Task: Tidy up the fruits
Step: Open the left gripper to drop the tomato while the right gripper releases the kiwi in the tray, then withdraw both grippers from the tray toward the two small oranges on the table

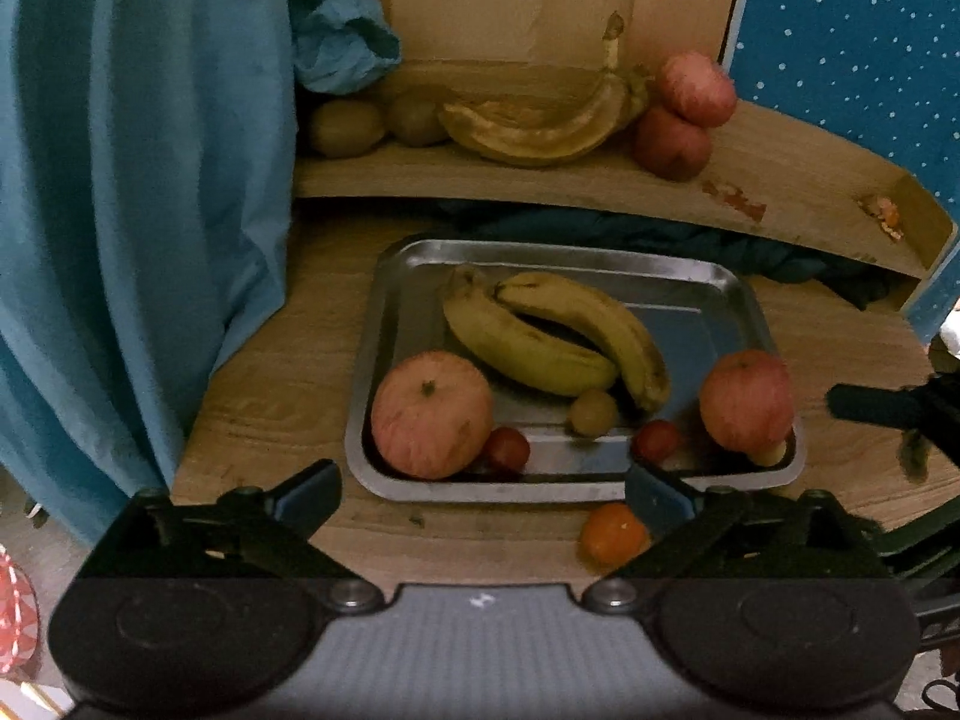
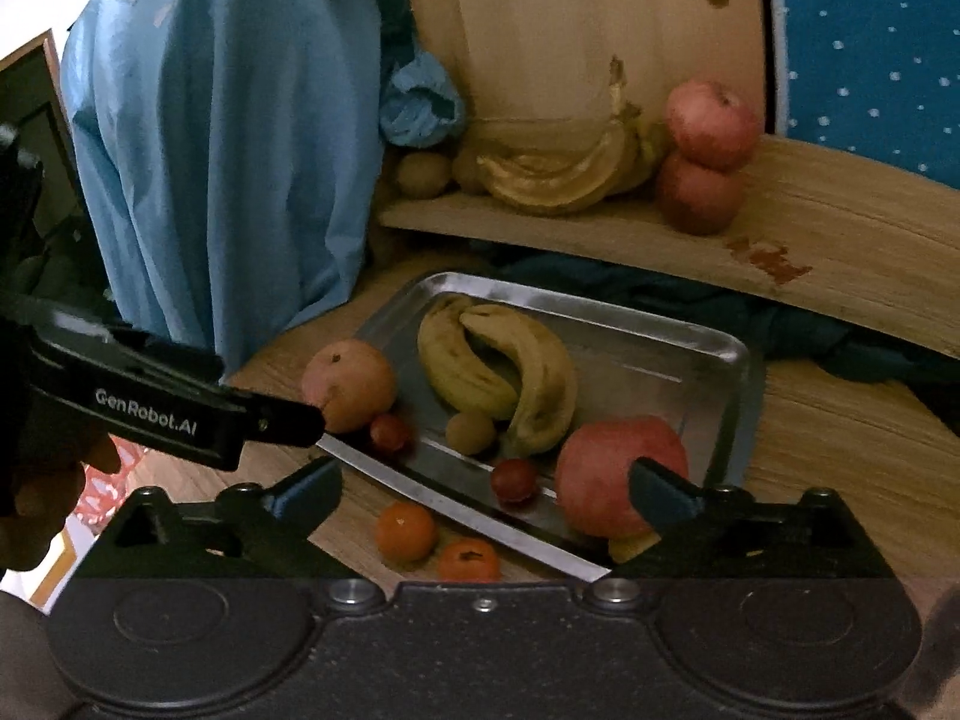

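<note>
A metal tray (image 1: pixel 690 324) on the wooden table holds two bananas (image 1: pixel 540 342), a left apple (image 1: pixel 432 414), a right apple (image 1: pixel 747 399), two cherry tomatoes (image 1: pixel 507 449) and a small greenish fruit (image 1: pixel 593 413). A small orange fruit (image 1: pixel 612 534) lies on the table before the tray; the right wrist view shows two of them (image 2: pixel 405 531). My left gripper (image 1: pixel 483 495) stands open at the tray's near rim, holding nothing. My right gripper (image 2: pixel 486 486) is open too, its right finger in front of the right apple (image 2: pixel 600 468).
A raised wooden shelf (image 1: pixel 540 180) behind the tray carries old bananas (image 1: pixel 540 126), two stacked apples (image 1: pixel 696 87) and kiwis (image 1: pixel 348 126). A blue cloth (image 1: pixel 150 180) hangs at the left. Dark fabric (image 1: pixel 660 234) lies under the shelf. A hand holds the left gripper's handle (image 2: pixel 36 480).
</note>
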{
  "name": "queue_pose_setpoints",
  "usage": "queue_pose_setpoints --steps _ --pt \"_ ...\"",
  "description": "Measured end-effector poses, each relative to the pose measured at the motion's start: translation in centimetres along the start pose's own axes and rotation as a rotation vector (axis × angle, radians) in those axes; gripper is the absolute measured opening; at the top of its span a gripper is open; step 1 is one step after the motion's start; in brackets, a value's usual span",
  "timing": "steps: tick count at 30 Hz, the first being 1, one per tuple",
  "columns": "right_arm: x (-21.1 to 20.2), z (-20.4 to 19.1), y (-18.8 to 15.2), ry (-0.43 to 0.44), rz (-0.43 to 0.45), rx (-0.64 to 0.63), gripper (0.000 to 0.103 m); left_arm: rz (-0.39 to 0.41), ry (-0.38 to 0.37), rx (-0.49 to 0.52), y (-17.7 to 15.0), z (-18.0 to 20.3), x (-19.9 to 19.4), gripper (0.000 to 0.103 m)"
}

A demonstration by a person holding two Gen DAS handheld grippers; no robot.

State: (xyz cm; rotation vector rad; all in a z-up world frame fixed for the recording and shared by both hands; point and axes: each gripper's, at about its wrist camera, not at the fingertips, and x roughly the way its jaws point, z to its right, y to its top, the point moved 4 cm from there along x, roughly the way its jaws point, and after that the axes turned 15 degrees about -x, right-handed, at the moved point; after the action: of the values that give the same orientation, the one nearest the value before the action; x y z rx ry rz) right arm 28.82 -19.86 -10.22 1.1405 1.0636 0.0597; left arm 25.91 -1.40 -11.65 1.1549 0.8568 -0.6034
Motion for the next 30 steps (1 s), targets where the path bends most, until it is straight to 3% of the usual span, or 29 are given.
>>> queue_pose_setpoints --steps 8,16,22,30 --pt "-1.8 0.0 -1.5 -0.068 -0.010 0.049 0.102 -0.005 0.034 0.015 -0.9 -0.3 -0.7 0.103" --pt "-2.7 -0.5 -3.5 -0.185 -0.109 0.107 0.102 -0.049 0.017 0.052 -2.3 -1.3 -0.9 0.103" --pt "-3.7 -2.6 -5.6 -0.258 -0.189 0.176 0.102 -0.093 -0.003 0.069 -4.3 -3.3 -1.9 0.103" --pt "-5.6 -6.6 -8.1 -0.318 -0.233 0.229 0.102 -0.131 -0.019 0.118 -6.5 -5.6 -2.9 0.103"
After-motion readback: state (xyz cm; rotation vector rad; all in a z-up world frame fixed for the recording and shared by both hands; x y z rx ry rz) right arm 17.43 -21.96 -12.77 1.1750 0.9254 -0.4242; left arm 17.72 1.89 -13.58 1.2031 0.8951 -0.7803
